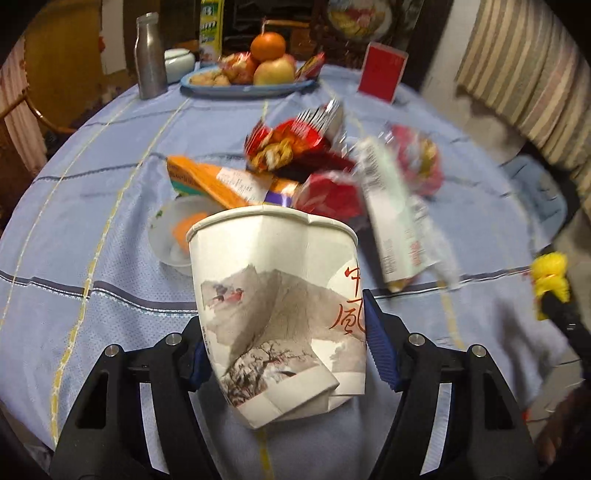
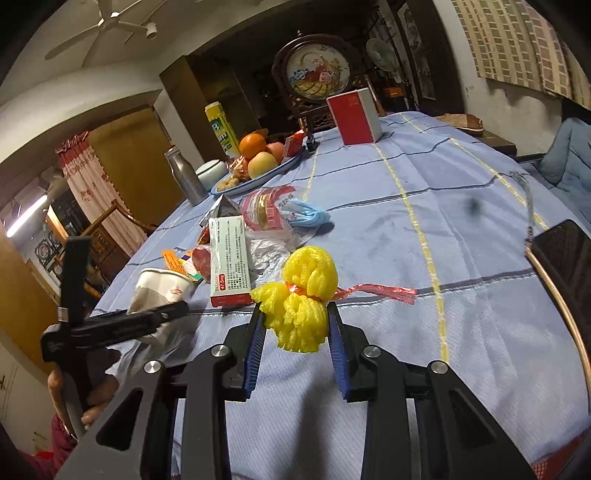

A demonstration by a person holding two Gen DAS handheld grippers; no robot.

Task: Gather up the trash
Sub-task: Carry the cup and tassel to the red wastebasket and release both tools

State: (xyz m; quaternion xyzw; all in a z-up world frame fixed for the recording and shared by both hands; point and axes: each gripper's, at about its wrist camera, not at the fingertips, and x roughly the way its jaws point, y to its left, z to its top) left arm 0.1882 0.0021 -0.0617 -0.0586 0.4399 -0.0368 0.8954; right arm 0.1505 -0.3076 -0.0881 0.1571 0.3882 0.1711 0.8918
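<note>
Paper cup (image 1: pixel 275 314), dented, sits clamped in your left gripper (image 1: pixel 284 343). Your right gripper (image 2: pixel 297 328) pinches yellow foam netting (image 2: pixel 303 295); wrappers (image 1: pixel 295 140) lie at twelve o'clock.

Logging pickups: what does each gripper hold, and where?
Left gripper: crumpled paper cup, by its lower sides. Right gripper: yellow foam net, by its lower bunch.

— What's around me?
— A blue cloth (image 2: pixel 461 229) covers my table; a white ceiling fan (image 2: pixel 110 22) hangs overhead.
— And behind?
— A dark cabinet (image 2: pixel 229 92), a red-patterned curtain (image 2: pixel 92 184), white walls (image 2: pixel 74 99).
</note>
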